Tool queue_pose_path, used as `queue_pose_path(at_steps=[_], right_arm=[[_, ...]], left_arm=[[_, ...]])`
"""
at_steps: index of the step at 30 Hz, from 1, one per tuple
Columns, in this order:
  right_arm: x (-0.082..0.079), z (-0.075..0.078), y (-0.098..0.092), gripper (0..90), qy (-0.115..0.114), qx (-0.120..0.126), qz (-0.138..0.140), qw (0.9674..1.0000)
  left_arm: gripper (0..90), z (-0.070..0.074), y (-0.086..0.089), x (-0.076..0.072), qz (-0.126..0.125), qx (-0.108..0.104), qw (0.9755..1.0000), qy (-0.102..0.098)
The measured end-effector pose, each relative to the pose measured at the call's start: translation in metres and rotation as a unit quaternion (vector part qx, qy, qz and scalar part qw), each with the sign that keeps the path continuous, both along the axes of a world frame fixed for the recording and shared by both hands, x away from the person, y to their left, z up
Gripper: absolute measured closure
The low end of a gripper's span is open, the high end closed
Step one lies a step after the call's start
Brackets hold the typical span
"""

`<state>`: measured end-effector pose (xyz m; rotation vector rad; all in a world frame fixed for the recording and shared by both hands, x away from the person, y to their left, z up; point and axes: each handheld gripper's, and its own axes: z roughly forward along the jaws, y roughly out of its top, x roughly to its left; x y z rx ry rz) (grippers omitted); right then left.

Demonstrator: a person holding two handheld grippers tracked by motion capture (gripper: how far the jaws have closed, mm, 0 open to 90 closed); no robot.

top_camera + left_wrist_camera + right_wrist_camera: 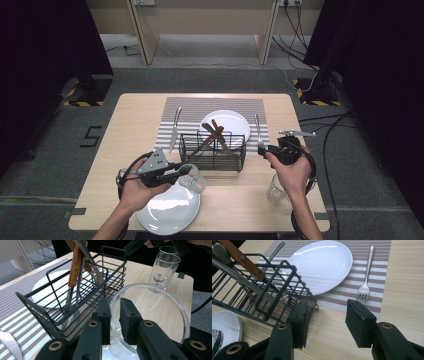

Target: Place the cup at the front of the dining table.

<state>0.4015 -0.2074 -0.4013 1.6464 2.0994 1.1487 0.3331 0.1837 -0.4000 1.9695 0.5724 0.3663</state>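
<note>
My left gripper [115, 315] is closed on the rim of a clear glass bowl [160, 312]: one pad sits inside the wall and one outside, both pressing on the glass, and the bowl tilts so that its open mouth faces away from the gripper. In the high view the same left gripper [181, 172] holds the bowl [194, 179] over the far edge of a white plate [167, 212] that lies at the near side of the table [130, 125]. Just beyond the bowl stands a black wire basket [65, 302] with a wooden-handled knife [76, 263] and other cutlery leaning in it; past the bowl's far rim stands an upright drinking glass [163, 271]. My right gripper [325, 320] has its jaws wide apart with nothing between them, only bare table beneath. Directly ahead of it a fork [365, 277] lies on a striped placemat [384, 262], tines toward the gripper. To the left of the fork, seen from the gripper, rests a second white plate [322, 265], and a corner of the basket [274, 290] stands just beside the left jaw. In the high view the right gripper [262, 148] hovers at the near end of the fork [257, 127], and a table knife [175, 127] lies on the mat's other side.
</note>
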Motion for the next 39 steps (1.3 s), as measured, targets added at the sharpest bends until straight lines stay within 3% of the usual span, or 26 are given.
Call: queue_pose_path(at_steps=[39], right_arm=[[-0.001,0.002,0.001,52.2,-0.003,-0.002,0.004,1.0000]], left_arm=[[79.1,0.001,0.012,-0.002,0.016,-0.007,0.9998,-0.005]])
